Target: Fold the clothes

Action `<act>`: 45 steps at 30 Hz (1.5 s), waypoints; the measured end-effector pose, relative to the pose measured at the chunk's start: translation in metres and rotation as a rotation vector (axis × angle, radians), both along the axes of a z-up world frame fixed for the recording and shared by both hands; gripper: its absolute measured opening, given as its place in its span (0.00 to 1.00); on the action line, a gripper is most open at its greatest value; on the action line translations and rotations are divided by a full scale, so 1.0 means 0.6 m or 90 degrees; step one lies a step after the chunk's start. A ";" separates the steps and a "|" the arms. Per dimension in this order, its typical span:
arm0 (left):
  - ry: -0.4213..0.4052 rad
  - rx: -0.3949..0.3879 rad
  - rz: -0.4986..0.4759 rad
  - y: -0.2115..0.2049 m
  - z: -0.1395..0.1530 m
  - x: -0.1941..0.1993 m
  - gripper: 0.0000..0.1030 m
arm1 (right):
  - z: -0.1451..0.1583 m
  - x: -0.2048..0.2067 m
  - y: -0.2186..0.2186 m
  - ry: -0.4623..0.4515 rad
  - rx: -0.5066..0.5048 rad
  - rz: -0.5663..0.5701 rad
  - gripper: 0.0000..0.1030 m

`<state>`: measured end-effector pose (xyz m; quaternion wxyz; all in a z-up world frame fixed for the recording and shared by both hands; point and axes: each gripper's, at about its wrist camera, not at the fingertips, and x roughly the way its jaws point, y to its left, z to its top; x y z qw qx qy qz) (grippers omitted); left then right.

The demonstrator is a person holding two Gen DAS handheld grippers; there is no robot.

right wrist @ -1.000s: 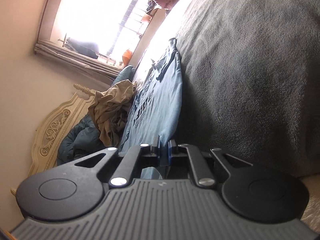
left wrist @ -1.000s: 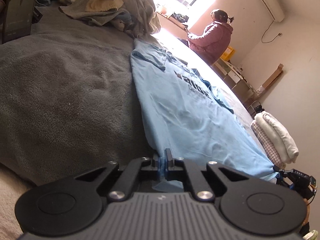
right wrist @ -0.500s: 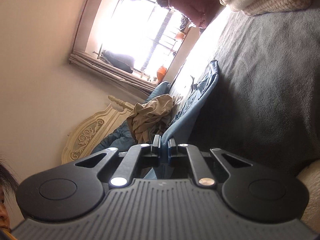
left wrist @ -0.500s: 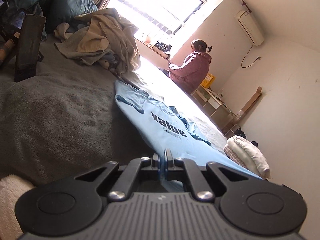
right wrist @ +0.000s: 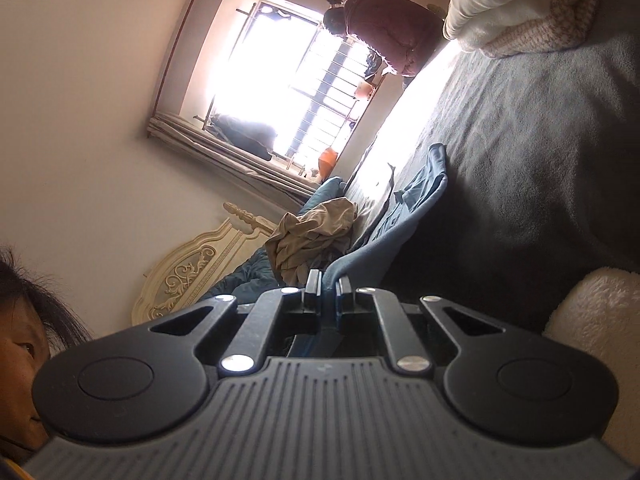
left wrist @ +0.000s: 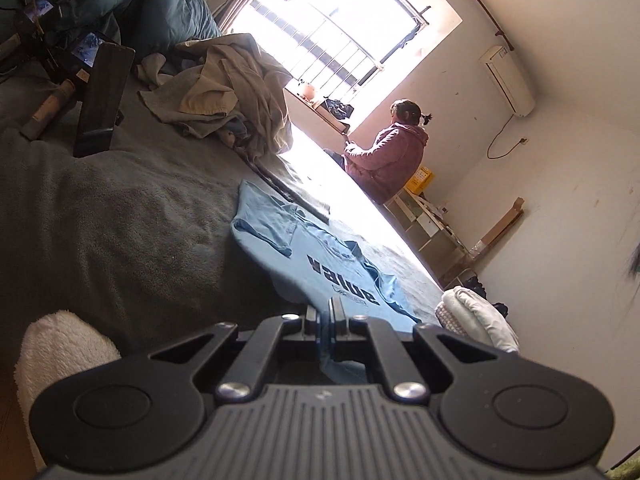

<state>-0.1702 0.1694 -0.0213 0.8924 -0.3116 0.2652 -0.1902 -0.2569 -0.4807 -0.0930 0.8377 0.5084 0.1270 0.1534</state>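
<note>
We pinch the blue shirt's (left wrist: 320, 268) hem in both left gripper (left wrist: 325, 312) and right gripper (right wrist: 328, 284), raised off the grey blanket (left wrist: 120, 216).

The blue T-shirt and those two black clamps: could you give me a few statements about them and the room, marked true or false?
1. Both grippers, left and right, are shut on the blue T-shirt. True.
2. The T-shirt's far end lies on a grey blanket. True.
3. The T-shirt is plain, without lettering. False: dark lettering runs across it.
4. The tan heap of clothes is neatly folded. False: it is crumpled.
5. A person in a maroon jacket is near the window. True.
</note>
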 end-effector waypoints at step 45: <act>0.155 -0.288 0.062 0.021 -0.271 0.840 0.32 | -0.218 0.812 -0.130 0.141 0.225 0.020 0.28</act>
